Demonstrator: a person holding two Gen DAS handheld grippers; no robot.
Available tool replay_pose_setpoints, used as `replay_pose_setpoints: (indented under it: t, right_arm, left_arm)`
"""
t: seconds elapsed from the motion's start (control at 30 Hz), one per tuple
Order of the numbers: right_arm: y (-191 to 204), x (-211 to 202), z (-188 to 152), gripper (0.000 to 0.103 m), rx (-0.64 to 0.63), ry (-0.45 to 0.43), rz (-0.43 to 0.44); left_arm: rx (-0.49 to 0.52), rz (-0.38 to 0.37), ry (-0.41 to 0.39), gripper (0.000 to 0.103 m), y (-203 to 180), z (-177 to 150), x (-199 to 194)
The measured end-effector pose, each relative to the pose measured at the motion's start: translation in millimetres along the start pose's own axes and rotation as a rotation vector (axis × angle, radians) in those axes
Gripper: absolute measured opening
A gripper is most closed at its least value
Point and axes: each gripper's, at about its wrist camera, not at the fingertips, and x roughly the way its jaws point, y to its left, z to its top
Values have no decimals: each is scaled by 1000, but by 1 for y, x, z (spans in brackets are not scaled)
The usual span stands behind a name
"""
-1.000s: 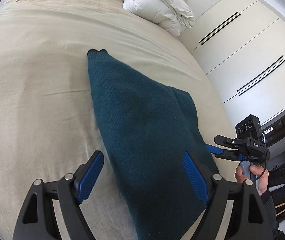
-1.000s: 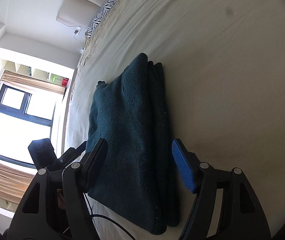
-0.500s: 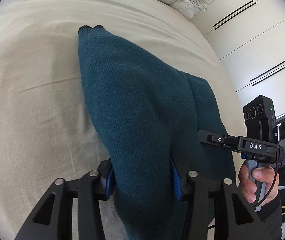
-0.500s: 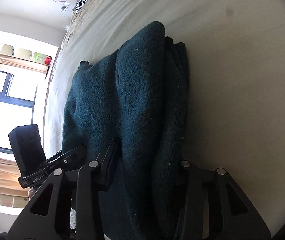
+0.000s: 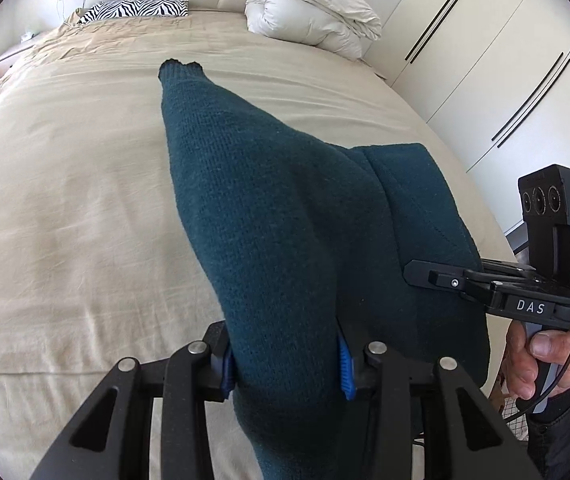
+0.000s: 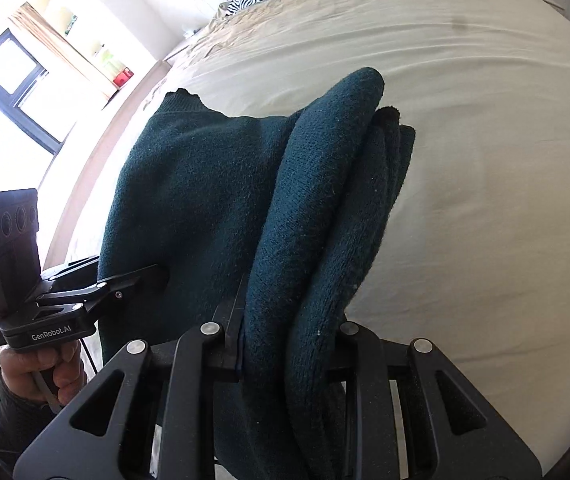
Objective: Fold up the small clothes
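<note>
Gripping the near end of the dark teal knit sweater [image 5: 285, 208], the left gripper [image 5: 287, 364] has its blue pads [image 5: 227, 372] pressed into a thick bunch of the knit, the jaws having just been closing with the fabric between them, and the right gripper [image 6: 285, 344] is clamped the same way on the stacked folded layers at the garment's other near corner, its jaws also just closing on cloth. The sweater [image 6: 221, 200] runs away from both grippers, its long axis pointing toward the head of the beige bed [image 5: 65, 200], where the zebra-print pillow [image 5: 137, 8] and the rolled white duvet [image 5: 313, 12] lie well apart from it. Its near end is raised off the sheet while the far end, with the ribbed cuff or hem [image 5: 181, 68], appears to rest on the bed [image 6: 505, 160]. Neither hand is nearer: both hold the same short edge, side by side, each visible in the other's view. The coming move probably turns on carrying this held edge forward along the long axis to meet the far end, keeping both corners level so the fold lands square.
</note>
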Motion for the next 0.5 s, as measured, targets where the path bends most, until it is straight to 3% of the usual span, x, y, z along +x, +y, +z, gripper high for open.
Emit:
replay_pose_setpoints:
  t: [0.13, 0.23, 0.4, 0.5]
  right_arm:
    - [47, 8, -43, 22, -36, 8, 51]
    - [60, 21, -72, 22, -19, 18, 108]
    - [63, 68, -95, 22, 28, 66, 146]
    - [46, 93, -120, 23, 89, 87, 148]
  left_arm:
    - [-23, 19, -11, 42, 18, -50, -37]
    - [-50, 9, -13, 42, 33, -81, -45]
    - [-79, 23, 15, 42, 58, -115, -27]
    - [-102, 24, 40, 49, 73, -126, -4]
